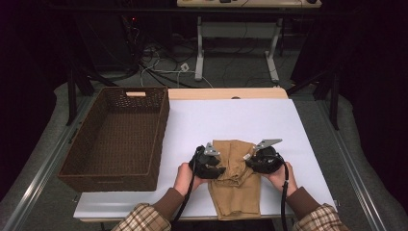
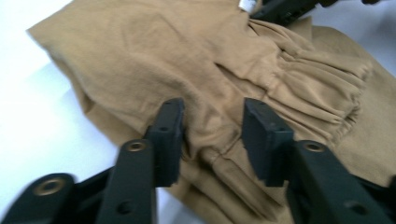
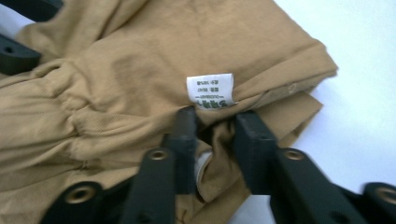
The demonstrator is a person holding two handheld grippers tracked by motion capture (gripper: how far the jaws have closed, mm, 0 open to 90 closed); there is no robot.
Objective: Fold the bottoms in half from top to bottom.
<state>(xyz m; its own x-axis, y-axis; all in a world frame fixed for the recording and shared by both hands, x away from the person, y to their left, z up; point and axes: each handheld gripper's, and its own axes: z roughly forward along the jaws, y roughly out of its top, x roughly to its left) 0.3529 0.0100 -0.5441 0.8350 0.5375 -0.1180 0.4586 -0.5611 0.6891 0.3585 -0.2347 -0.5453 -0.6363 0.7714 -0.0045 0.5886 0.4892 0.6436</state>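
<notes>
Garment gripped, basket waiting

Tan garment (image 1: 235, 178) lies bunched at lower centre of the white surface (image 1: 231, 120). Left gripper (image 2: 212, 137) and right gripper (image 3: 215, 140) each pinch a fold. Wicker basket (image 1: 77, 159), at left, holds nothing; lifting and moving remain.

- Brown wicker basket (image 1: 115, 139) on the table's left side, with 1 pale handle on its far rim.
- White table (image 1: 231, 120) with a wooden far edge.
- Cables (image 1: 163, 67), probably with a plug, on the floor beyond.
</notes>
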